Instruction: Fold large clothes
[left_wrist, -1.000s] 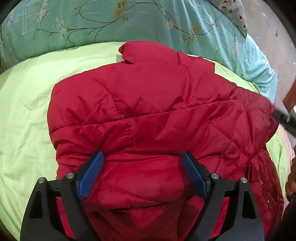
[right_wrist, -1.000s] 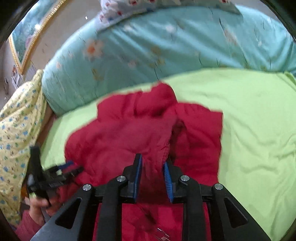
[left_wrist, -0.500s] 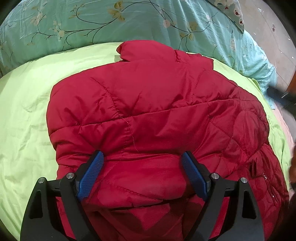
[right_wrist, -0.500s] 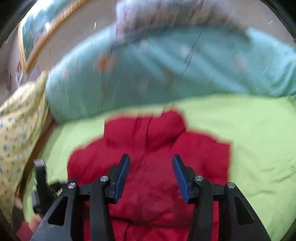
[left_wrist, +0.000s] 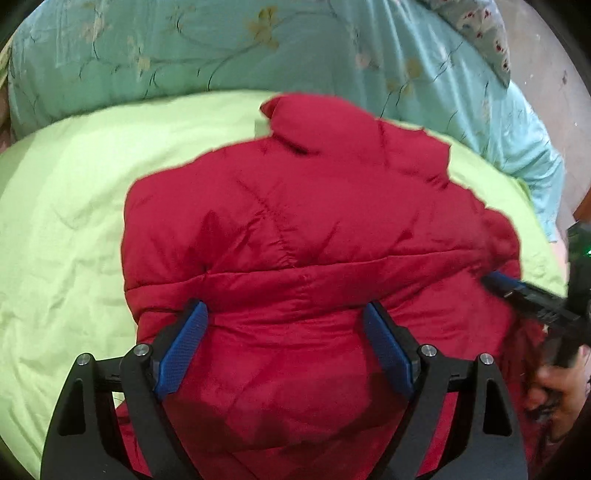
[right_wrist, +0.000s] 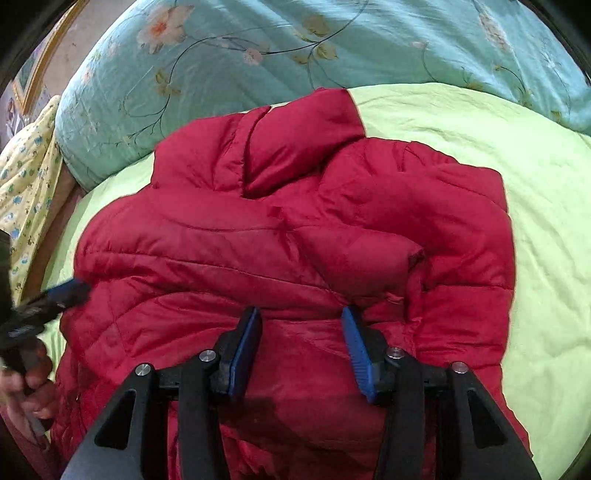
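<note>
Here, a padded red quilted jacket (left_wrist: 317, 236) lies mid-frame on a lime-green bedsheet (left_wrist: 66, 206), collar toward the teal floral quilt (left_wrist: 221, 48) above. The left gripper (left_wrist: 286, 347) hangs spread wide over the hem, pinching nothing. The right gripper (right_wrist: 301, 349), jaws just closing slightly, stands parted, gripping nothing.

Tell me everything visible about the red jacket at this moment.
The red jacket is a puffy quilted coat of shiny, nylon-like fabric with a stand-up collar. It lies spread on the light green sheet, collar toward the turquoise floral duvet, with one sleeve folded across its body. Both claws sit over its near part with jaws apart; whether their pads touch the fabric is unclear. Its near hem is out of view.
</note>
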